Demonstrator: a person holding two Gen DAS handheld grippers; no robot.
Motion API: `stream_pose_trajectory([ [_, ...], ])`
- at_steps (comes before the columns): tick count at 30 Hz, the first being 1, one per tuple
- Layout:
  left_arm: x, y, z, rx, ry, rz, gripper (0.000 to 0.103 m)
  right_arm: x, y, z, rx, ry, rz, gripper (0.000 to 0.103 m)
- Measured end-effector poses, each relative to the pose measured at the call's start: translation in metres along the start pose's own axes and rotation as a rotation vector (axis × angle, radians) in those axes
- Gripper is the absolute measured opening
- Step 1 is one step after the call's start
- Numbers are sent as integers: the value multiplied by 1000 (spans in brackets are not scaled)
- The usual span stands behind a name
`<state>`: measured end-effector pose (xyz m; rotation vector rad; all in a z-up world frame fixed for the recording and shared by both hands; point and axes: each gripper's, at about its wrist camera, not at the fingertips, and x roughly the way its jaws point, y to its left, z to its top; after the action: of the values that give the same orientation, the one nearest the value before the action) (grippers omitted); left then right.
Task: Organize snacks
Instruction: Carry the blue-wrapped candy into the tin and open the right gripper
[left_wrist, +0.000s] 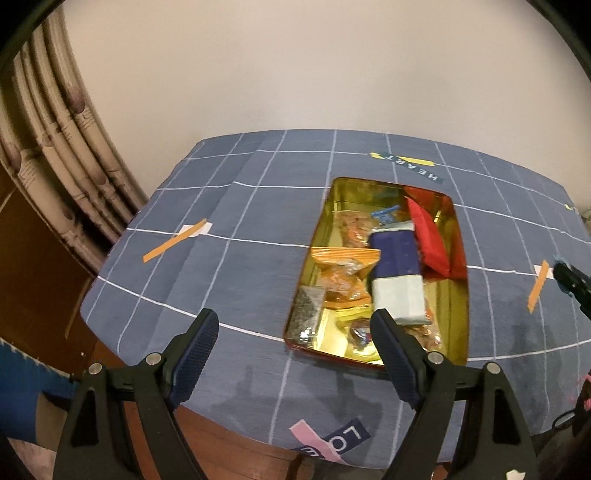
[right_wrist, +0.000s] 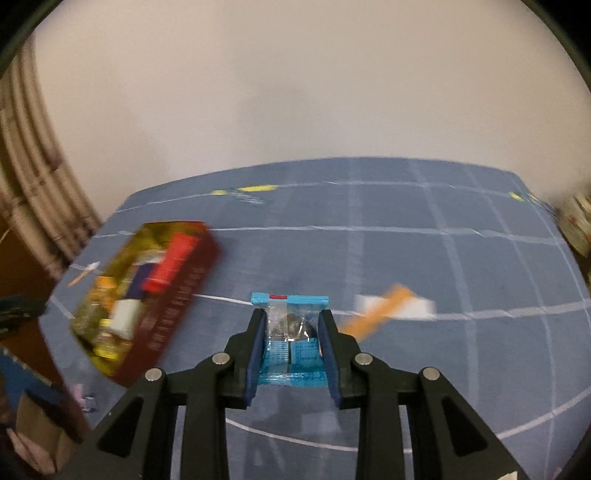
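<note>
Checked blue cloth, crinkly packet in right hand-held gripper

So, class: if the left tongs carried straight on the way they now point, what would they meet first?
Most likely the blue checked tablecloth, just left of the gold tin. The open left tongs hold nothing, and their right finger lines up with the tin's near edge, so depth leaves that uncertain.
</note>
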<state>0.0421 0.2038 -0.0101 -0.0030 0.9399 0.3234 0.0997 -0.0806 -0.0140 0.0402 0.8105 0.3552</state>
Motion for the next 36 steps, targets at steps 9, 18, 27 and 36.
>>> stream_pose_trajectory([
  [9,5,9,-1,0,-19,19,82,58,109,45,-78,70,187,29],
  [18,16,16,0,-3,10,13,84,127,155,69,-87,158,177,29],
  [27,24,23,0,-20,44,-11,84,161,168,79,-80,185,149,29],
  [36,29,23,0,-19,60,-17,84,174,175,80,-93,185,132,30],
])
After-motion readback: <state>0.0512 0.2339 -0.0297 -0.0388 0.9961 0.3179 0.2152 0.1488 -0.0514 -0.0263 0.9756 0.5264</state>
